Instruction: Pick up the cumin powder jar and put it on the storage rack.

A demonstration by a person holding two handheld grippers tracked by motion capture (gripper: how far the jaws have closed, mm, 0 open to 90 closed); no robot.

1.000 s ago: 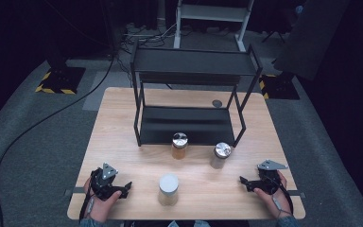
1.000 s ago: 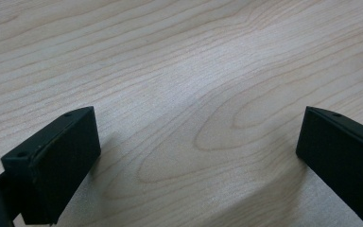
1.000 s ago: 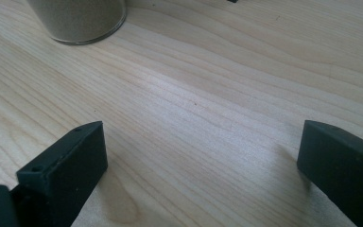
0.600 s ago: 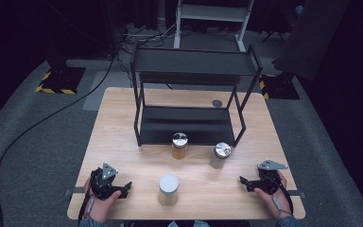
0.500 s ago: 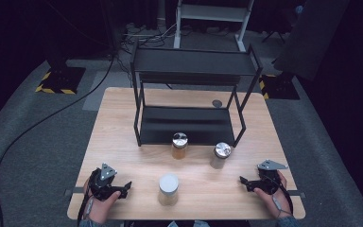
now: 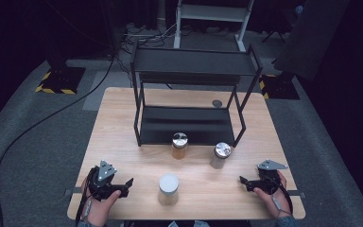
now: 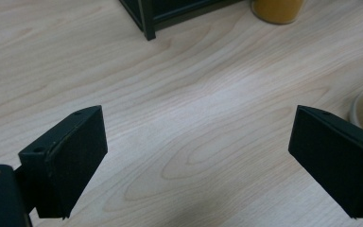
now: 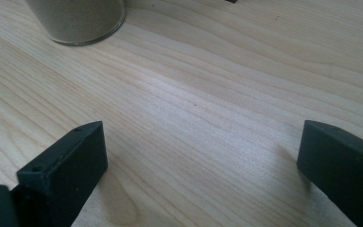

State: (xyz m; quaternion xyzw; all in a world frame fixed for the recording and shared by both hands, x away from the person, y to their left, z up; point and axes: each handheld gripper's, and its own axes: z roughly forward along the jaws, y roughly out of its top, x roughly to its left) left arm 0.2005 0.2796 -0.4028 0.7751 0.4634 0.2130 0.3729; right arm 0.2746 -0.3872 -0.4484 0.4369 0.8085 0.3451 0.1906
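Note:
Three jars stand on the wooden table (image 6: 123,118): a white-lidded one (image 6: 168,188) at the front, an amber one (image 6: 179,145) and a silver-lidded one (image 6: 221,155) in front of a black two-tier rack (image 6: 194,66). My left gripper (image 6: 127,186) sits left of the white-lidded jar, held in a hand. In the left gripper view its jaws (image 7: 198,156) stand open over bare wood; they have just been closing a little, with nothing between them. My right gripper (image 6: 242,183) rests at the front right. It stands open (image 8: 201,165) over bare wood, with a beige-filled jar (image 8: 78,19) ahead.
The rack's lower shelf (image 6: 186,125) lies just behind the two rear jars, and its front leg (image 7: 146,23) shows in the left gripper view beside the amber jar (image 7: 276,5). A small dark disc (image 6: 217,103) lies at the table's back right. A black cable (image 6: 38,123) crosses the floor.
The left gripper has lifted slightly off the table. The right gripper and the jars have kept still.

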